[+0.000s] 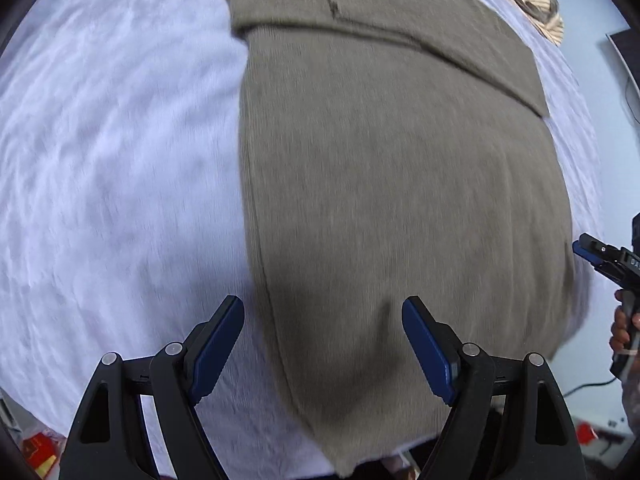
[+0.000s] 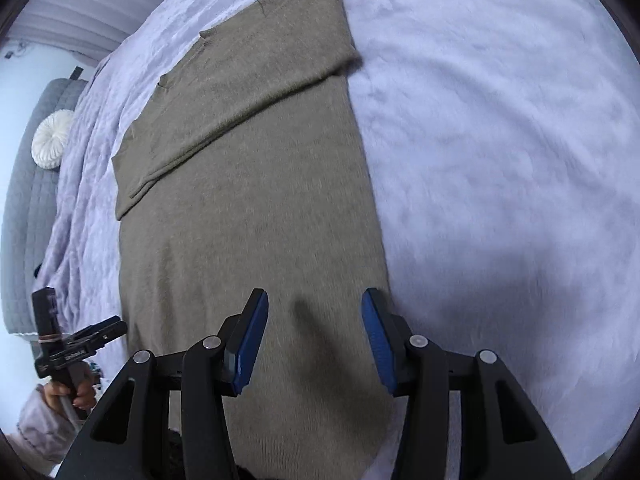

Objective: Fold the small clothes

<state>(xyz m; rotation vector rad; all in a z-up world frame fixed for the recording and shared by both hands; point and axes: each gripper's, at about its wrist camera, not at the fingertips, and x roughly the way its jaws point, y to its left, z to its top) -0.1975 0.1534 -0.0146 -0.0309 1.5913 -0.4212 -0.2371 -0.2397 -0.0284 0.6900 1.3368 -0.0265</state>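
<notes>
A grey-brown knitted sweater lies flat on a bed covered by a pale lilac fleecy blanket, its sleeves folded across the upper body so that it forms a long narrow rectangle running from 12 to 6 o'clock in both wrist views. The left gripper hangs over the sweater's near left edge, its blue-padded fingers spread wide with nothing between them. The right gripper hangs over the near right edge, its fingers parted about halfway and gripping nothing. A striped beige cloth lies at 1 o'clock in the left view; a round white cushion rests against a grey quilted headboard at 9 o'clock in the right view.
</notes>
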